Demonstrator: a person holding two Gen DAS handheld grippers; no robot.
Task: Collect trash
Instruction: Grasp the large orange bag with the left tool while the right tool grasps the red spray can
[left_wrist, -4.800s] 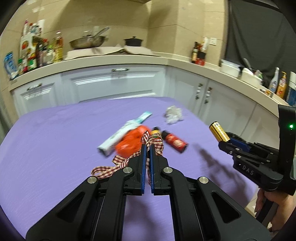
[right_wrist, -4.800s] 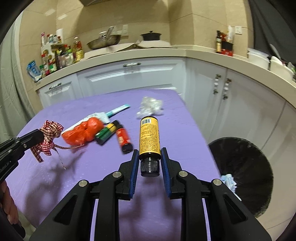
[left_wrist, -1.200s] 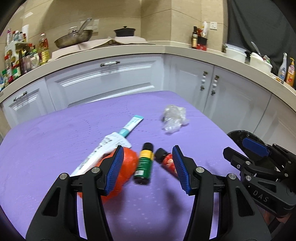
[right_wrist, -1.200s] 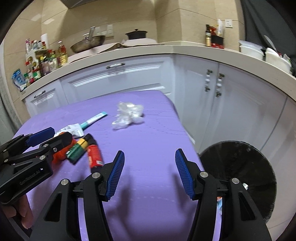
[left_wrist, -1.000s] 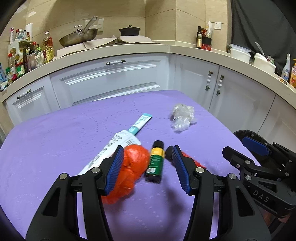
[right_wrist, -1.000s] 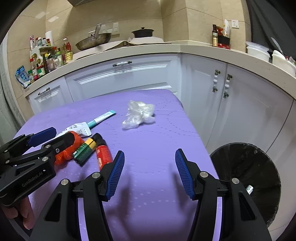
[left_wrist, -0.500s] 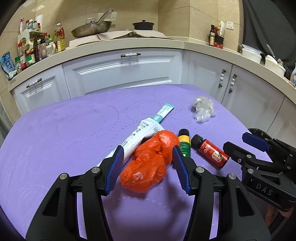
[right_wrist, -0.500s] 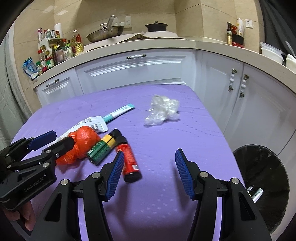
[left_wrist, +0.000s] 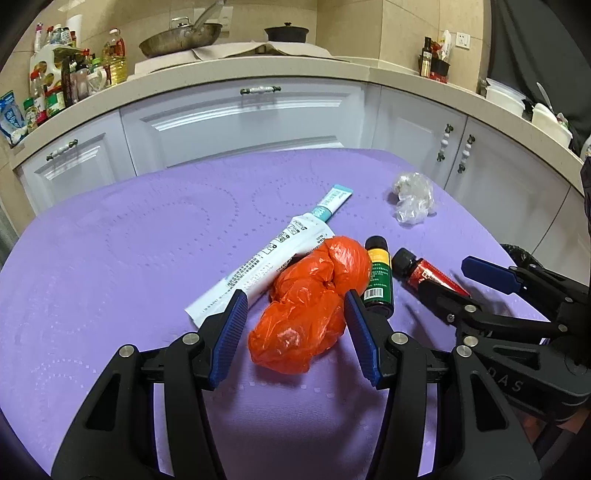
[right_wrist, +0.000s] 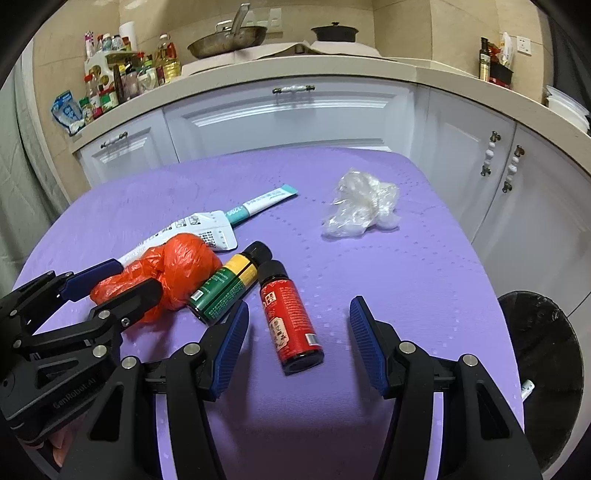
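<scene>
A crumpled orange plastic bag (left_wrist: 314, 302) lies on the purple table (left_wrist: 110, 258) between the fingers of my left gripper (left_wrist: 295, 332), which is open and does not press it. Beside the bag lie a white tube (left_wrist: 273, 258), a green bottle (left_wrist: 378, 277) and a red bottle (right_wrist: 288, 317). The red bottle sits between the fingers of my open right gripper (right_wrist: 297, 339), untouched. Crumpled clear plastic (right_wrist: 360, 208) rests farther back on the right. In the right wrist view the left gripper (right_wrist: 125, 280) straddles the orange bag (right_wrist: 177, 269).
A black trash bin (right_wrist: 539, 354) stands on the floor beyond the table's right edge. White cabinets (left_wrist: 258, 122) and a counter with a pan (left_wrist: 181, 37) and bottles (left_wrist: 55, 92) run behind the table. The right gripper (left_wrist: 458, 286) shows at the right of the left wrist view.
Both grippers, which earlier held a checked ribbon and a yellow bottle, are empty. Over the last second they slid left and down, bringing the orange bag and the red bottle between their fingers.
</scene>
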